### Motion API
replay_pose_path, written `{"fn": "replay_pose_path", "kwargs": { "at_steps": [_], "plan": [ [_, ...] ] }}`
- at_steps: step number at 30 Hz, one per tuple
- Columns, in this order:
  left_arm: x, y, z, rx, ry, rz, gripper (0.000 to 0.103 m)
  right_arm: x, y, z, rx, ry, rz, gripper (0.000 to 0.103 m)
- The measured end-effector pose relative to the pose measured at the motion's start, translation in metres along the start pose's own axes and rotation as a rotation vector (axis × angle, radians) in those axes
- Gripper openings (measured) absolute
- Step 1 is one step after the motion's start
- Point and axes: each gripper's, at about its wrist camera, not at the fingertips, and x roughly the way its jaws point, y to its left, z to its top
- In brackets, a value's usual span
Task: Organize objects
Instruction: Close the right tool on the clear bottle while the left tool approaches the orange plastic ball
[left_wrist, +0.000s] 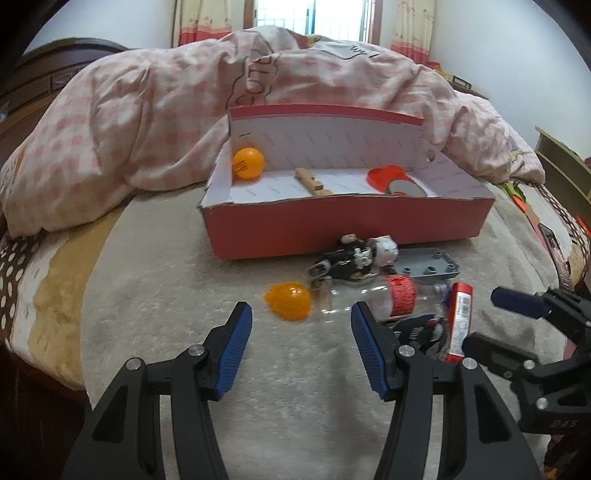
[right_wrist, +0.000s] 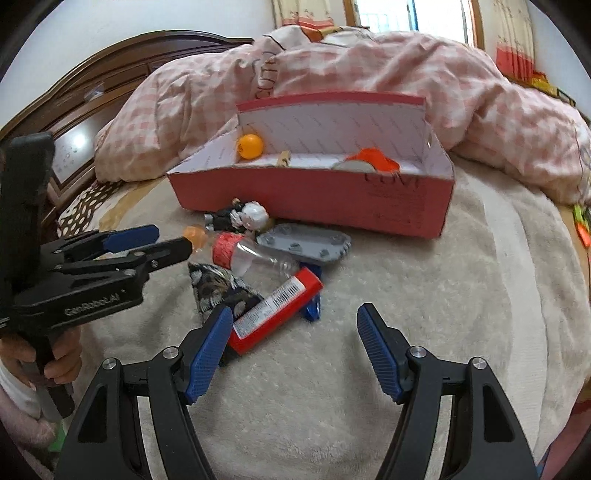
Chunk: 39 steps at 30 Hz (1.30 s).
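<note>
Two handheld grippers hover over a bed covered with a cream fleece blanket (left_wrist: 184, 295). The left gripper (left_wrist: 301, 325) has its blue-padded jaws spread wide, holding nothing. The right gripper (right_wrist: 295, 332) is likewise wide open and empty.

Toward the back of the blanket sits an open red cardboard box (left_wrist: 332, 225) with a white lining. Inside it lie an orange ping-pong ball (left_wrist: 248, 163) in the far left corner, a wooden clothespin (left_wrist: 312, 181) near the middle, and a red heart-shaped mirror (left_wrist: 397, 181) at the right end.

Just in front of the box is a loose cluster of things on the blanket. A black-and-white toy figure (left_wrist: 351, 258) lies close to the box's front wall, with a grey studded building plate (left_wrist: 430, 264) beside it. A clear plastic bottle (left_wrist: 354, 299) with a red label lies on its side, its orange cap (left_wrist: 289, 301) pointing left, directly ahead of the left gripper. Nearer the right gripper are a patterned dark pouch (right_wrist: 218, 288) and a red rectangular packet (right_wrist: 273, 310) with a barcode label, lying across a blue object that is mostly hidden.

Behind the box, a pink checked quilt (left_wrist: 147, 122) is heaped up.
</note>
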Motion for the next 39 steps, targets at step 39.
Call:
{"fn": "replay_pose_path", "kwargs": {
  "at_steps": [39],
  "plan": [
    [0.009,0.038,-0.008,-0.127,0.029,0.026,0.056,0.07,0.027,0.068,-0.081,0.226,0.277,0.064]
  ]
}}
